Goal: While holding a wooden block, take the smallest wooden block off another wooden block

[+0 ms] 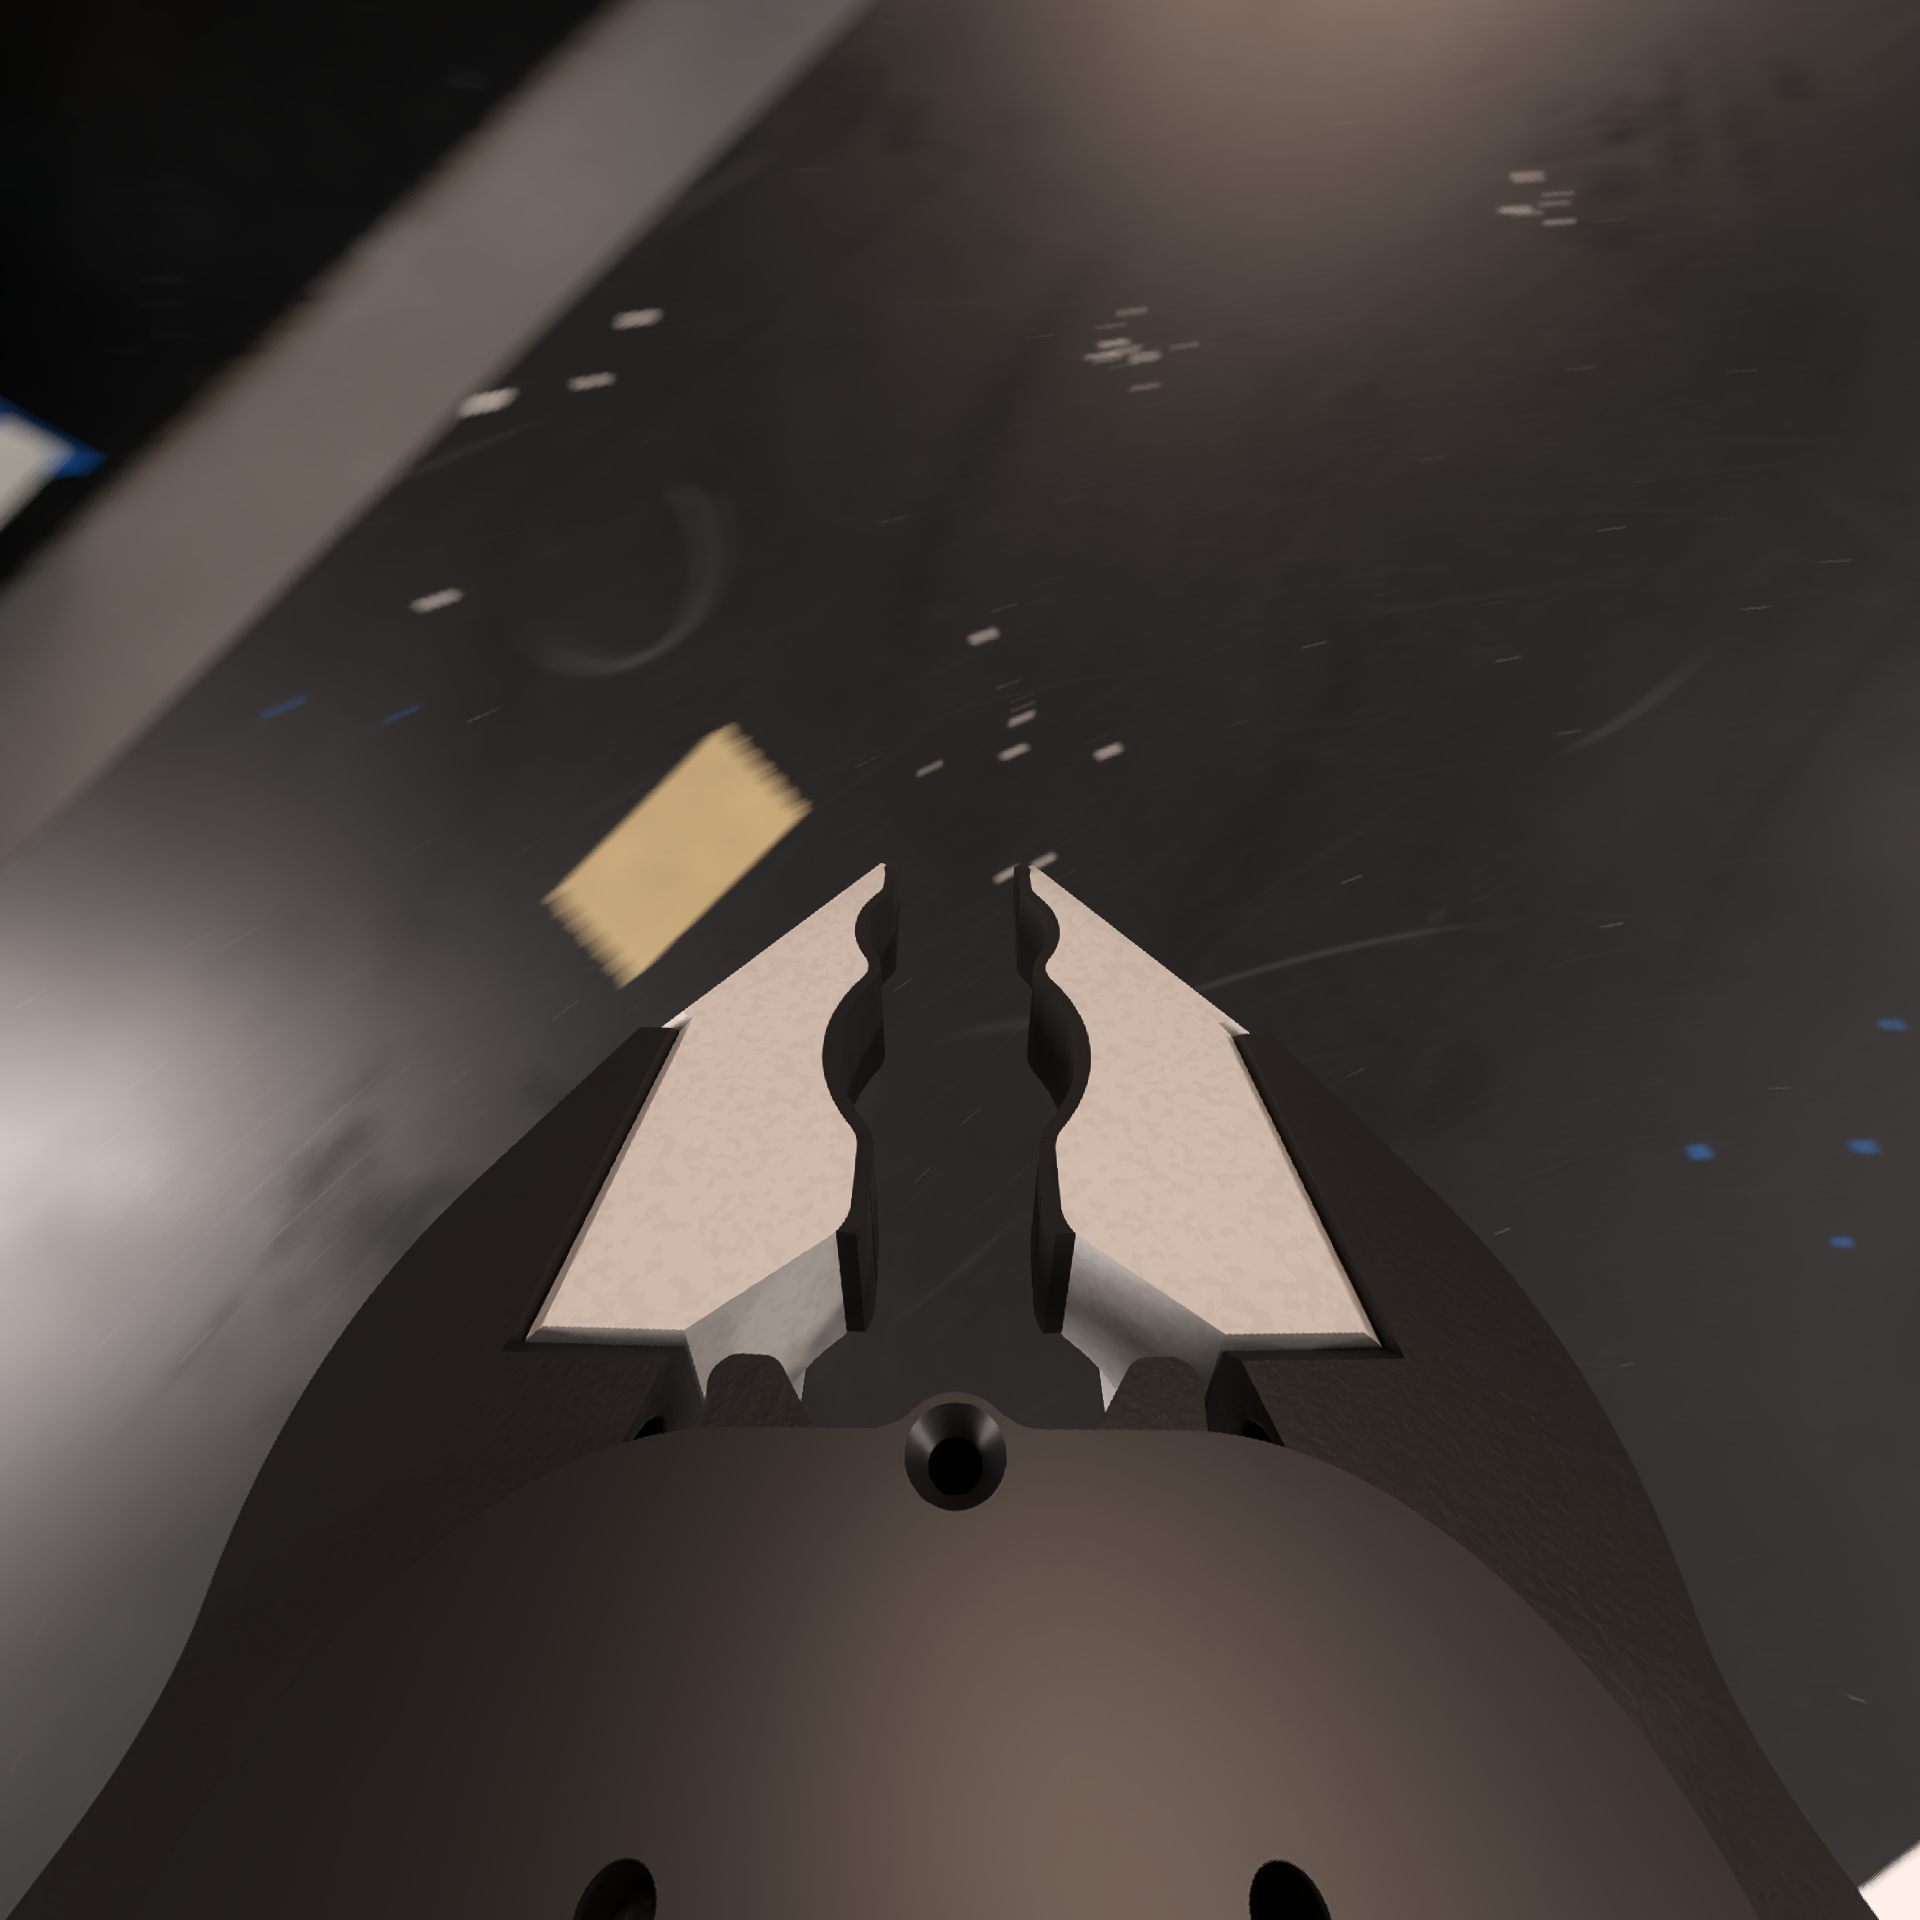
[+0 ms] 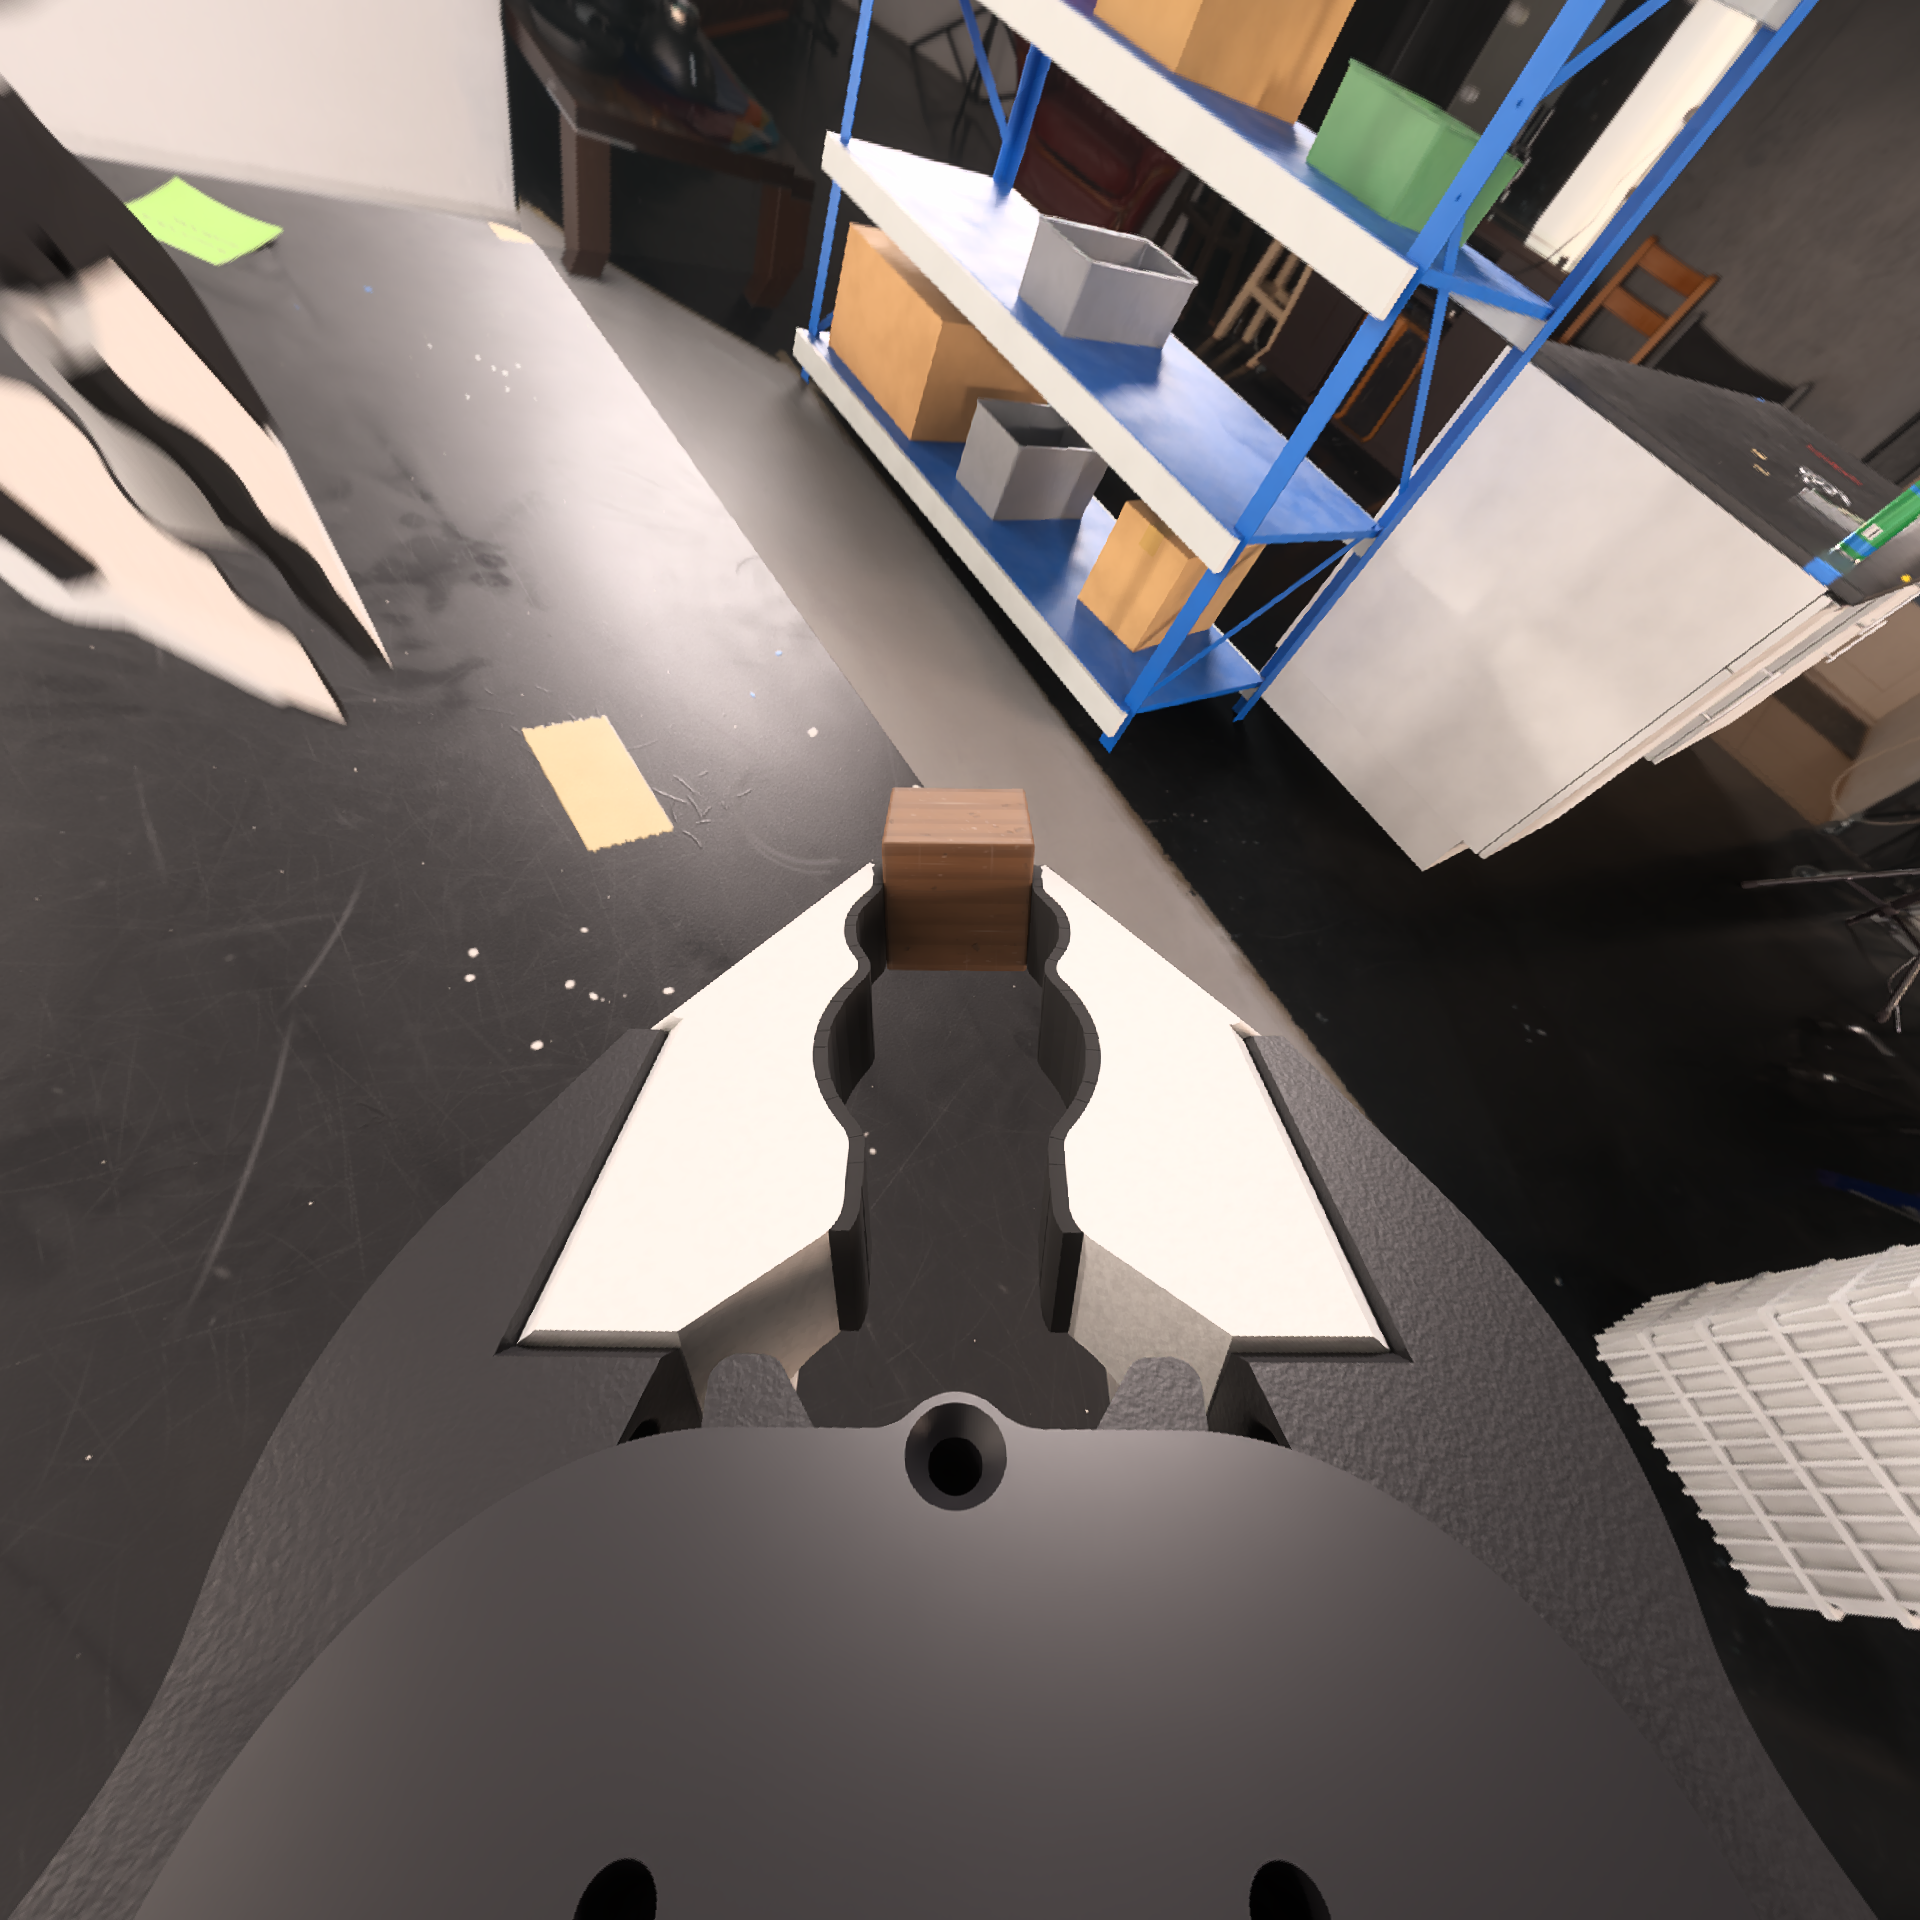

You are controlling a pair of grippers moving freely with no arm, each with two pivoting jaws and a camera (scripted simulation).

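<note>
Shelf bins (image 2: 1107,278) look empty from here. Right gripper (image 2: 956,883) has its jaws clamped on a wooden block (image 2: 956,883), above the counter (image 2: 312,1039). Left gripper (image 1: 956,878) tilts down, jaws slightly apart, holding nothing.

block: wooden block (image 2: 957,878), a brown cube with visible horizontal grain
state: clamped between the fingertips of the right gripper (image 2: 956,914)
pose: upright, faces square to the fingers, top face showing
place: raised above the dark bench (image 2: 312,1039); other blocks not seen
</note>
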